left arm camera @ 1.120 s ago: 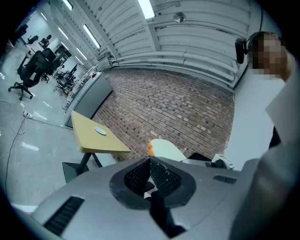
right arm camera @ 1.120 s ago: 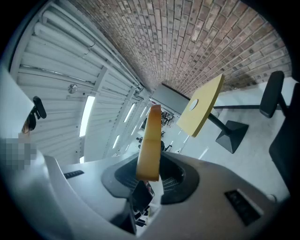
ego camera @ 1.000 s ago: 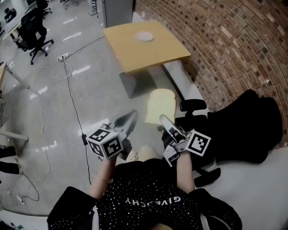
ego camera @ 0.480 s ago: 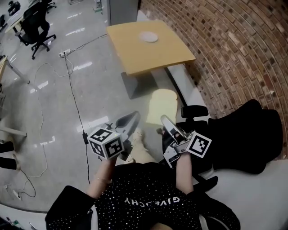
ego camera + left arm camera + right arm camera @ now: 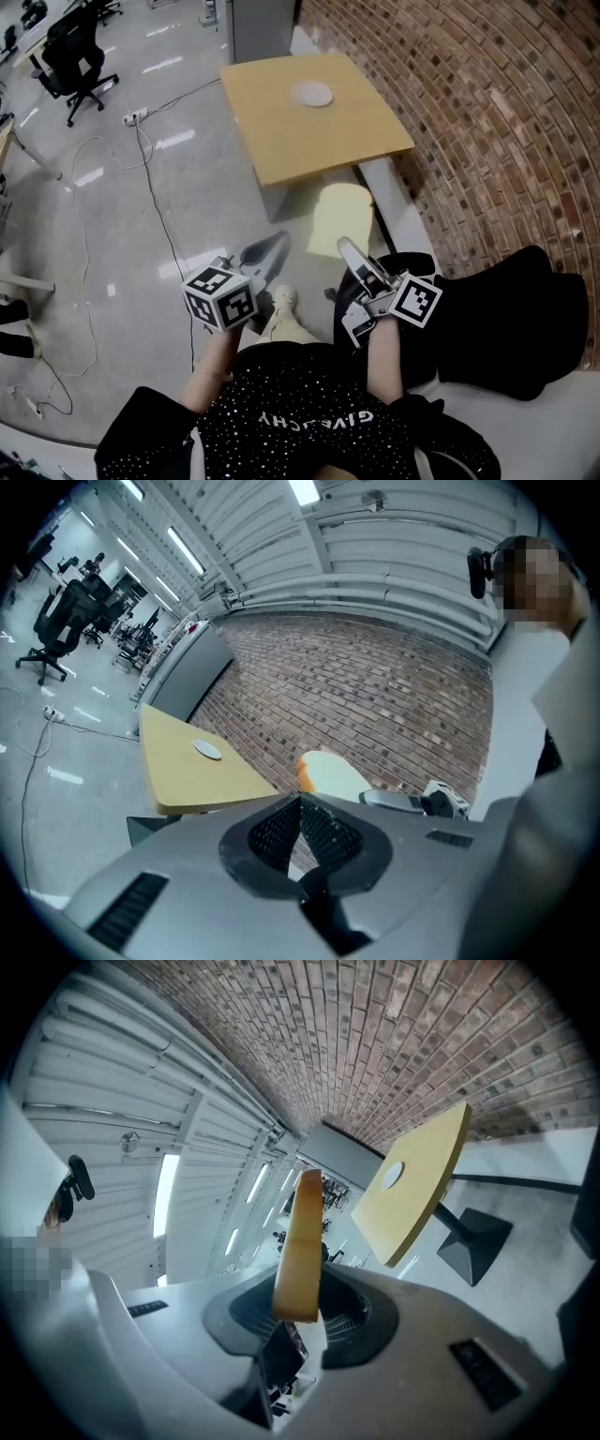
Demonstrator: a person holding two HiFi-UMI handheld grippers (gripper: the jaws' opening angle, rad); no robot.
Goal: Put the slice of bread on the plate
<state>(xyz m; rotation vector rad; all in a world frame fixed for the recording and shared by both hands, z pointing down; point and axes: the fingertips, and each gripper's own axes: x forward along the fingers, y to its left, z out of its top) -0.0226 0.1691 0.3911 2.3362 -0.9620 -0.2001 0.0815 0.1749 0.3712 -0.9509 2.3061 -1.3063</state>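
Head view puts our right gripper (image 5: 351, 251) just right of the frame's centre. Its jaws are clamped on the lower edge of a pale, tan-crusted slice of bread (image 5: 339, 217), which juts out ahead over the shiny grey floor (image 5: 187, 187). Right gripper view confirms it: the slice stands edge-on between the pads, pinched only at its bottom end. Our left gripper (image 5: 270, 247), left of centre, has its jaws together with nothing between them. The small round white plate (image 5: 311, 93) sits at the top middle of the frame, on the far part of a yellow square-topped table (image 5: 291, 141), well apart from the bread. We judge the carry the risky part: the grip covers so little of a soft slice that it may sag, tear or slide out. The plate is small too, so a release made early or off to one side would drop the bread on bare tabletop. A black office chair (image 5: 506, 300) at the lower right stands near our right arm and could be bumped.
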